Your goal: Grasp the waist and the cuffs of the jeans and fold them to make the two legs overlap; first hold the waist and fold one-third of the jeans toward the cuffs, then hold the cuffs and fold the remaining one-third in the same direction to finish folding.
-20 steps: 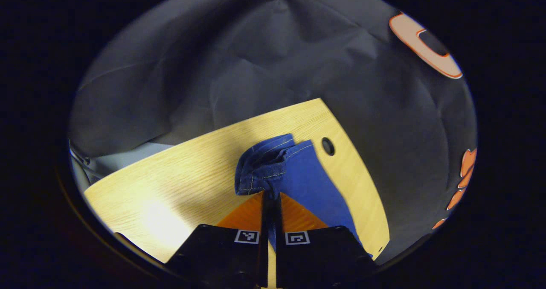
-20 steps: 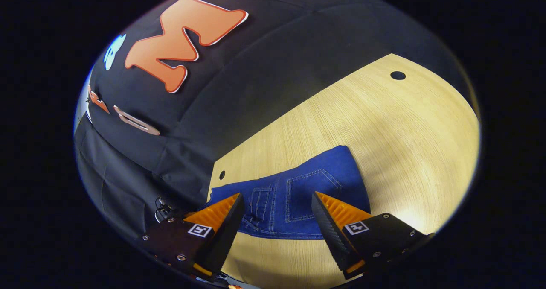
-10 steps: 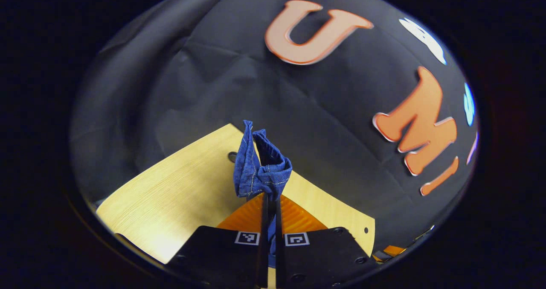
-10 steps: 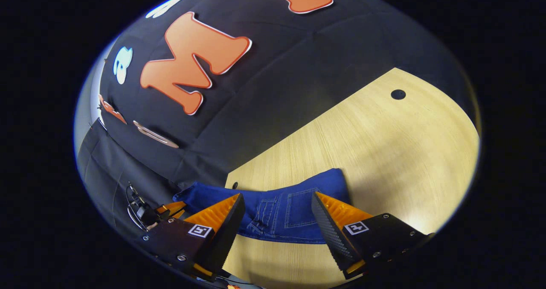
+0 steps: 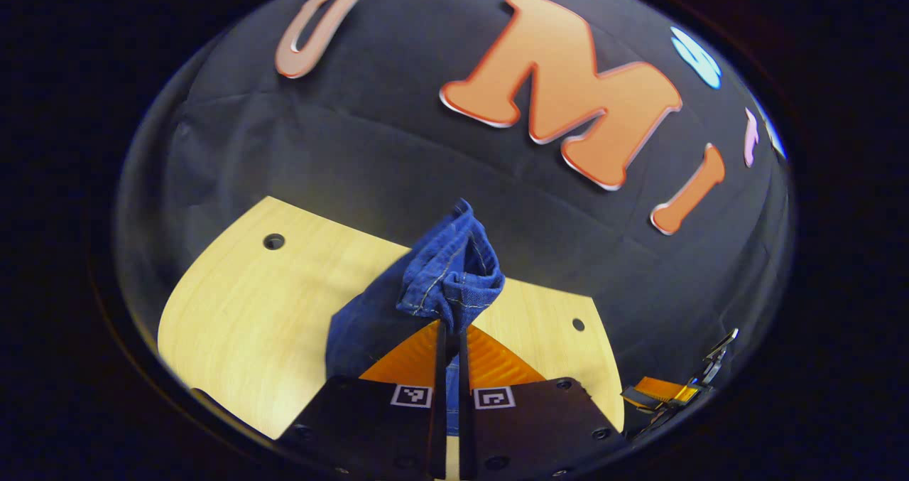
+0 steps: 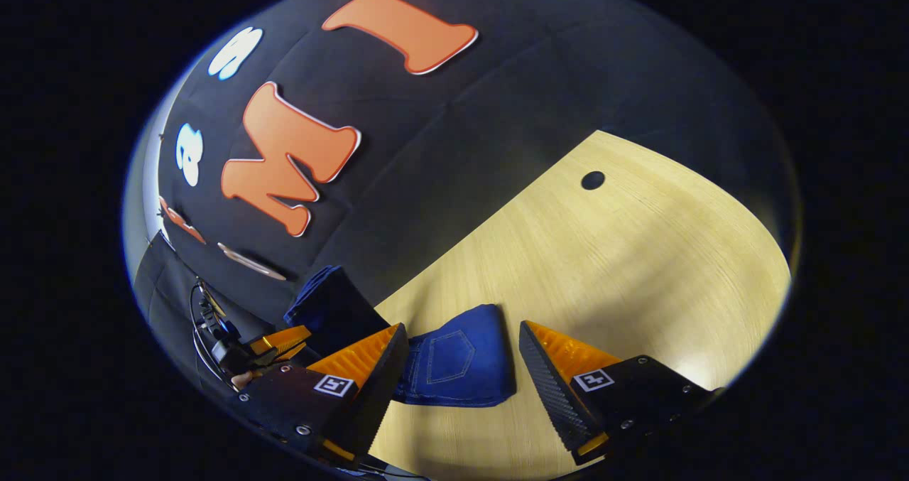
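Blue jeans [image 6: 454,357] lie on the light wooden table [image 6: 639,253], back pocket up, in the right gripper view. My right gripper [image 6: 461,339] hovers open above them, one finger on either side, touching nothing. Farther left there, a raised part of the jeans [image 6: 328,303] hangs from the other gripper [image 6: 280,340]. In the left gripper view my left gripper [image 5: 449,328] is shut on a bunched, stitched end of the jeans [image 5: 454,271], held up off the table [image 5: 241,310]; the cloth trails down to the left of the fingers.
Small round holes sit in the tabletop [image 5: 273,241], [image 5: 578,324], [image 6: 593,180]. The table's far edge meets the black cloth wall. Cables [image 6: 209,317] hang at the left of the right gripper view. Open tabletop stretches to the right of the jeans.
My left gripper has lifted its end of the jeans and swung round toward the rest of the garment. The flat jeans look shorter and more bunched under my right gripper, which has stayed open.
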Motion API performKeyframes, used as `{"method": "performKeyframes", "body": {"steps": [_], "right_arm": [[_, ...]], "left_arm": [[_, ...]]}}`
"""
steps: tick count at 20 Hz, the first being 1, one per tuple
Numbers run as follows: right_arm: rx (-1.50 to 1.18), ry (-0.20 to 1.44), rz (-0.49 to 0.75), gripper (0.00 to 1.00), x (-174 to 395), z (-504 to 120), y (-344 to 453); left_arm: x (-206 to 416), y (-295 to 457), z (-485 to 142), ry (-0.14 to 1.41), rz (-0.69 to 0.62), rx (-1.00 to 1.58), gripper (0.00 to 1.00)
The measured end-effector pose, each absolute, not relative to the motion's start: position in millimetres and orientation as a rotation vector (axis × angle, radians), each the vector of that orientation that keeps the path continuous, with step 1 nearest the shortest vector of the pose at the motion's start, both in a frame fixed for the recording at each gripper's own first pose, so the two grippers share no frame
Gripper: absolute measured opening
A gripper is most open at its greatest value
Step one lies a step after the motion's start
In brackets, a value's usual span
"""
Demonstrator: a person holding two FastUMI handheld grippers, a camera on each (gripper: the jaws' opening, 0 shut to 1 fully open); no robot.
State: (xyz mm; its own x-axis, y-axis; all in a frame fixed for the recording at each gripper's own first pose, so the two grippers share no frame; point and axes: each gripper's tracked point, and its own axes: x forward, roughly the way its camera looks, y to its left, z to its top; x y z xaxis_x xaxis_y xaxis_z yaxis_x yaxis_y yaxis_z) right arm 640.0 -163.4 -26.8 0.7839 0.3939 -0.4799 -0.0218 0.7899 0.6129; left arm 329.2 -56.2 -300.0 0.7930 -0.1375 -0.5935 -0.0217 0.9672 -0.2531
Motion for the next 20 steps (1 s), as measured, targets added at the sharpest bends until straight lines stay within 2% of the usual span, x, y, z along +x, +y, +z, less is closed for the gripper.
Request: {"method": "performKeyframes", "body": {"steps": [2,4,5,10,14,16,18,19,20], "right_arm": [[0.638,0.639,0.224,0.96,637.3,-30.4,-175.6],[0.645,0.645,0.208,0.96,634.9,-36.0,-187.6],[0.648,0.649,0.203,0.96,632.8,-38.8,-189.2],[0.624,0.691,0.192,0.96,615.0,-52.3,-194.0],[0.554,0.705,0.168,0.97,599.0,-57.0,-196.4],[0.514,0.709,0.151,0.97,593.0,-57.3,-198.0],[0.495,0.695,0.135,0.98,587.9,-50.1,-197.6],[0.486,0.688,0.127,0.97,585.7,-45.8,-195.9],[0.469,0.685,0.121,0.97,582.9,-42.7,-191.9]], "left_arm": [[324.8,-90.2,-329.3,0.719,-0.113,-0.221,0.05],[310.3,-125.2,-371.0,0.792,-0.154,-0.142,0.1],[303.7,-144.0,-399.7,0.829,-0.163,-0.079,0.07],[277.2,-178.3,-502.6,0.966,-0.106,0.226,0.04],[266.8,-179.2,-515.2,0.947,-0.083,0.289,0.04],[265.9,-188.9,-513.3,0.945,-0.107,0.237,0.07],[261.5,-190.1,-509.0,0.941,-0.134,0.173,0.18],[261.6,-191.0,-509.9,0.934,-0.174,0.109,0.26],[253.3,-198.1,-507.6,0.939,-0.248,-0.006,0.28]]}}
